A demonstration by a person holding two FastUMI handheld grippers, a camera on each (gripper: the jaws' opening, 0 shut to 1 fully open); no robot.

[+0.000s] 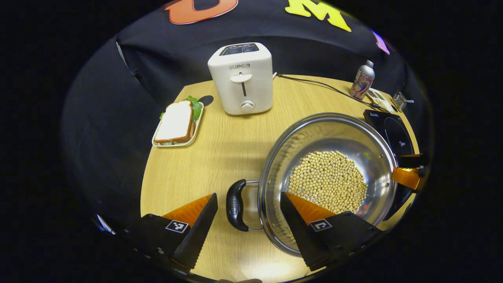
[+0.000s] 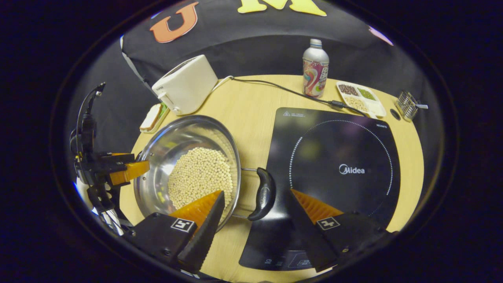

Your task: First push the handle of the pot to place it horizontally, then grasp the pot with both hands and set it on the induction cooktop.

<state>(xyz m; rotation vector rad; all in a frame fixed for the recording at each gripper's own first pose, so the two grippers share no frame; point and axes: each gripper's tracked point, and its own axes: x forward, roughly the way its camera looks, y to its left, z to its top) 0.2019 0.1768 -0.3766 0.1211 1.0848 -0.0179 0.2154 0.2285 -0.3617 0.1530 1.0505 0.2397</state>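
Nearest the lens in the left gripper view, the left gripper (image 1: 247,220) stands with fingers spread wide, straddling the pot's left handle (image 1: 235,205) without touching it. That handle lies level, its long axis across the gap. Rightward sits the pot (image 1: 326,157), holding beans, near the worktop's (image 1: 220,149) front edge. Its right handle (image 2: 264,193) lies between the equally spread fingers of the right gripper (image 2: 255,214), overlapping the induction cooktop's (image 2: 338,165) left edge. Whether either handle is fully horizontal is hard to judge.
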